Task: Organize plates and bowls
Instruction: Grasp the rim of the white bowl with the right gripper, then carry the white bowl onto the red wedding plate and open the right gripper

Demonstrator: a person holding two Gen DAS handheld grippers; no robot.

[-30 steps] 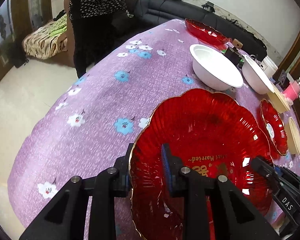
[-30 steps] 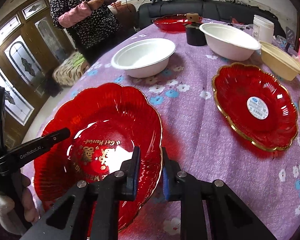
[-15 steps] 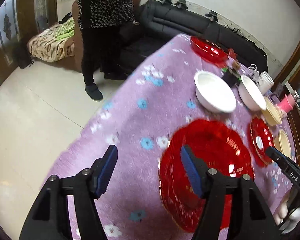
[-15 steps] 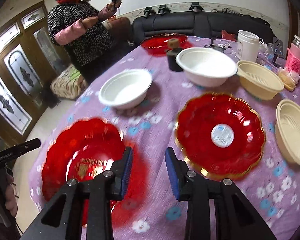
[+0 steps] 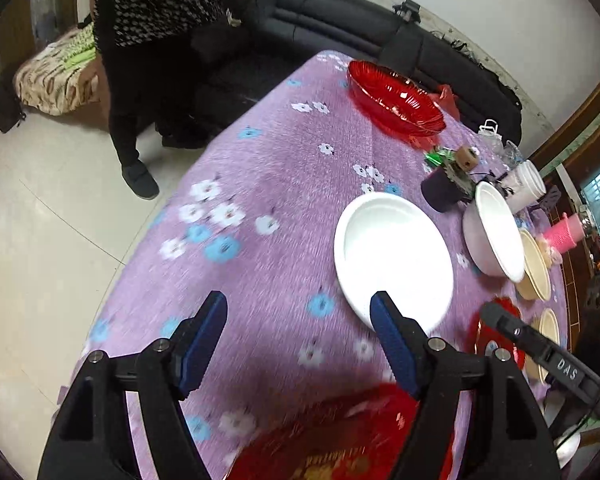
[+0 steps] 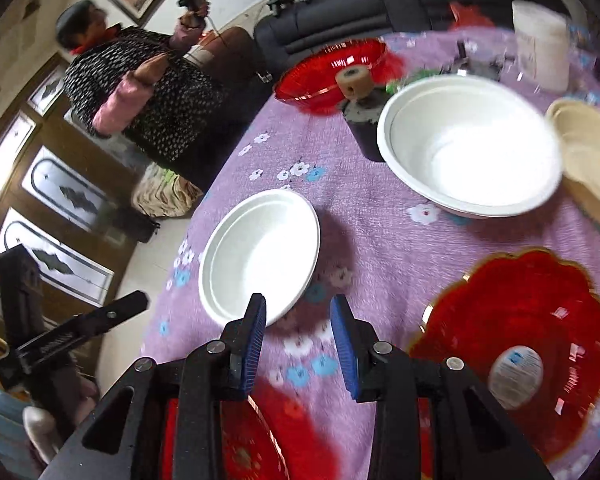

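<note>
My left gripper point(image 5: 298, 332) is open and empty above the purple cloth. The large red plate point(image 5: 340, 440) lies on the table below it, near the front edge. A white bowl point(image 5: 392, 260) sits just beyond my left gripper's right finger. My right gripper point(image 6: 298, 334) is open and empty, with the same white bowl point(image 6: 260, 252) just ahead to its left. The large red plate point(image 6: 236, 444) lies under its fingers. A second red plate point(image 6: 516, 344) with a round label lies to the right. A bigger white bowl point(image 6: 468, 144) stands further back.
A red bowl point(image 5: 396, 100) stands at the far end of the table. A dark cup point(image 6: 364, 120), a white tub point(image 6: 540, 48) and cream bowls point(image 6: 592, 160) are at the back right. A person point(image 6: 140, 92) stands beside the table's left edge.
Both grippers let go of the large red plate, opened and lifted away. It now lies on the table below them. The views have swung toward the white bowls.
</note>
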